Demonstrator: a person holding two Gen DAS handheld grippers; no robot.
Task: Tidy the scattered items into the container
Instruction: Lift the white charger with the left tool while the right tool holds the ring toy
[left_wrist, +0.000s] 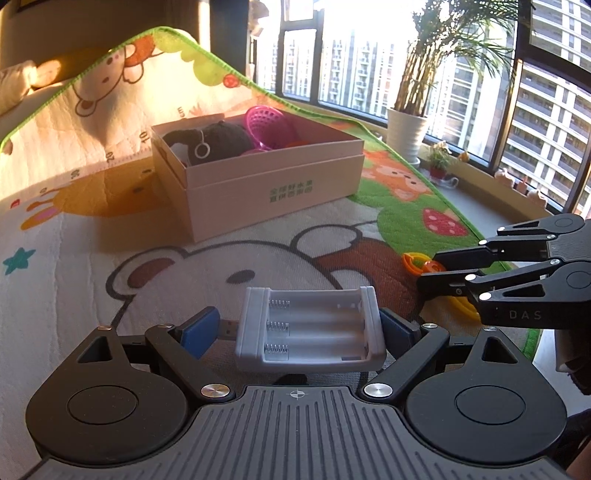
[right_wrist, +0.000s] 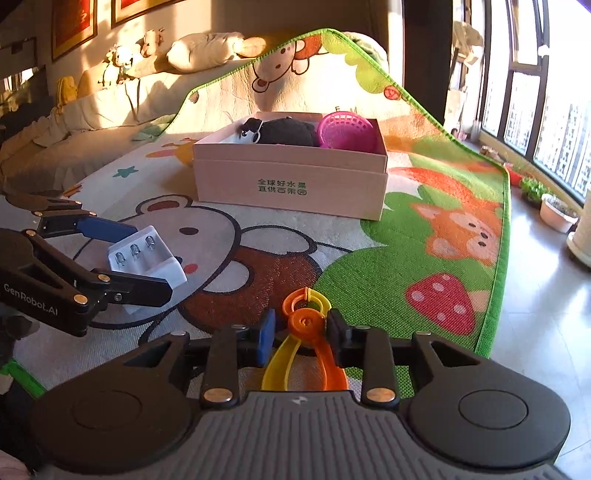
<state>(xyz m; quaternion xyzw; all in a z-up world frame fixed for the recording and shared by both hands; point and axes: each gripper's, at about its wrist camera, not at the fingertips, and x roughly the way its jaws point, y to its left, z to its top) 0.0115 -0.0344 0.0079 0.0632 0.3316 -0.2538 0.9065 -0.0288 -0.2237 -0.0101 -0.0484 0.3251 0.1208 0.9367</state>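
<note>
Here, in the left wrist view, a cartoon play mat (left_wrist: 92, 229) runs to a green edge by the window, bare mat lying before the box (left_wrist: 266, 173), and the left gripper (left_wrist: 310, 328) stands wide around a grey battery holder (left_wrist: 308, 328), contact unclear. In the right wrist view, the right gripper (right_wrist: 300, 332), narrowly parted, straddles orange-and-yellow plastic tongs (right_wrist: 306, 332) near the mat's green border, pads apparently not pressing.

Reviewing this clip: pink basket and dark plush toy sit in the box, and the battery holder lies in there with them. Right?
Not quite. The battery holder lies on the mat, between the left gripper fingers, as the left wrist view shows. The pink basket and plush toy are in the box.
</note>
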